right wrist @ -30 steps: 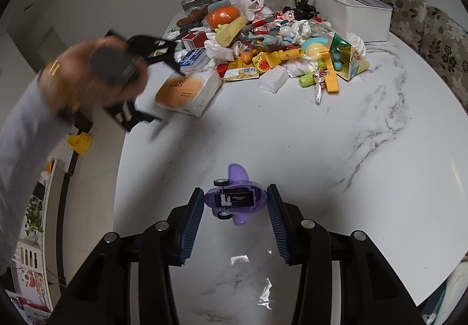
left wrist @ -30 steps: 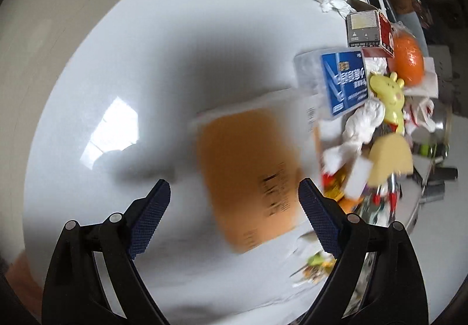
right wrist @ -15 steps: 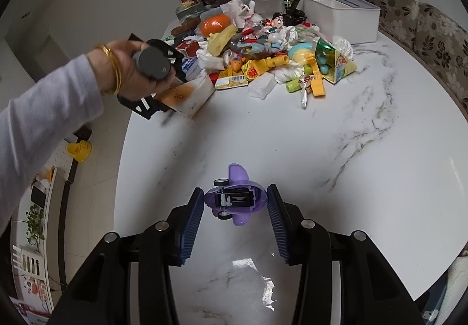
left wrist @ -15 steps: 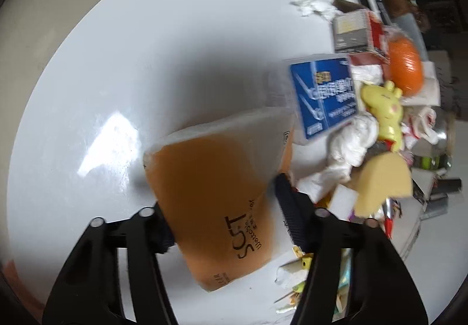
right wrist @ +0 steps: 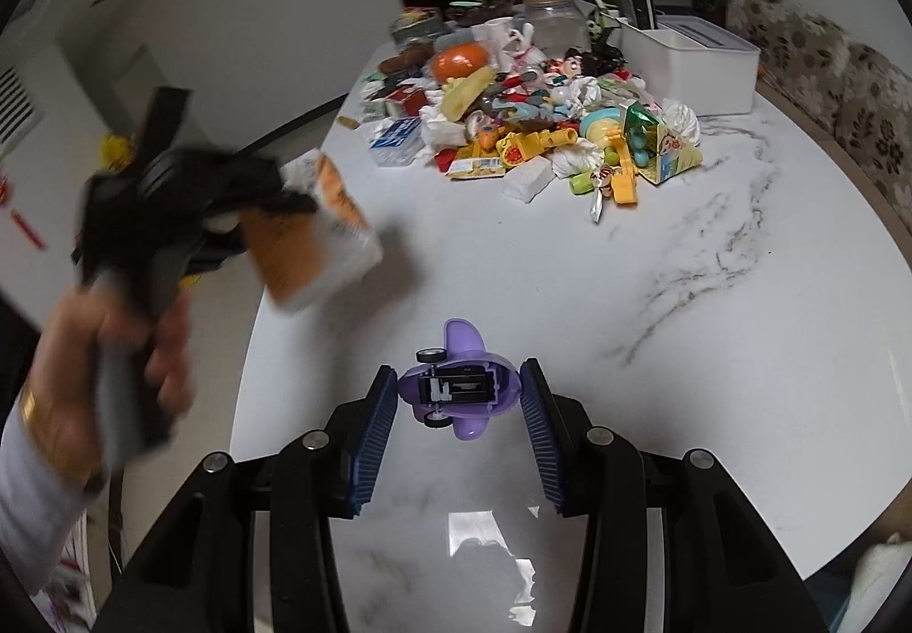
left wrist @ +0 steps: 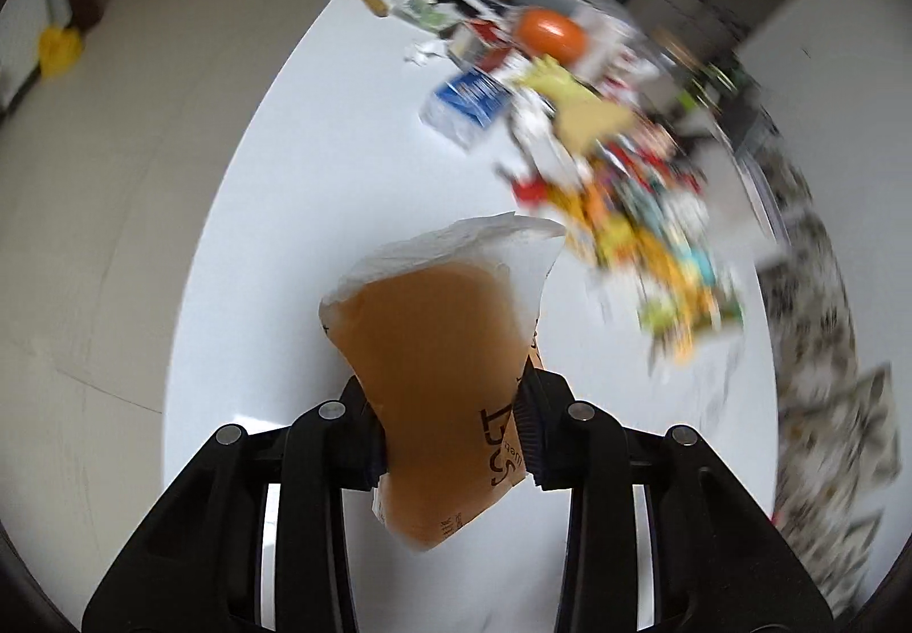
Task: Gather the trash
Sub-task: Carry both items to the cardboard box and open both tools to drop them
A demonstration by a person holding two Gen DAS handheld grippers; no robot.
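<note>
An orange and white soft tissue pack (left wrist: 433,348) hangs above the white marble table (left wrist: 296,188), squeezed at its waist. My left gripper (left wrist: 450,433) is closing on it and its pads press both sides. The right wrist view shows the same pack (right wrist: 319,245) held up at the table's left edge by the left gripper (right wrist: 251,211) in a person's hand (right wrist: 114,348). My right gripper (right wrist: 459,405) is shut on a purple toy plane (right wrist: 461,388) with small wheels, held over the near table. A heap of trash and toys (right wrist: 541,120) lies at the far side.
Behind the heap stand a white bin (right wrist: 701,63) and a glass jar (right wrist: 550,20). A patterned sofa (right wrist: 855,80) runs along the right edge. Beige floor (left wrist: 114,177) lies left of the table. Bare marble (right wrist: 627,291) stretches between the heap and my right gripper.
The left gripper shut on the orange tissue pack, lifted it off the table and rolled away from the heap toward the left edge. The right gripper drew back slightly with the purple toy.
</note>
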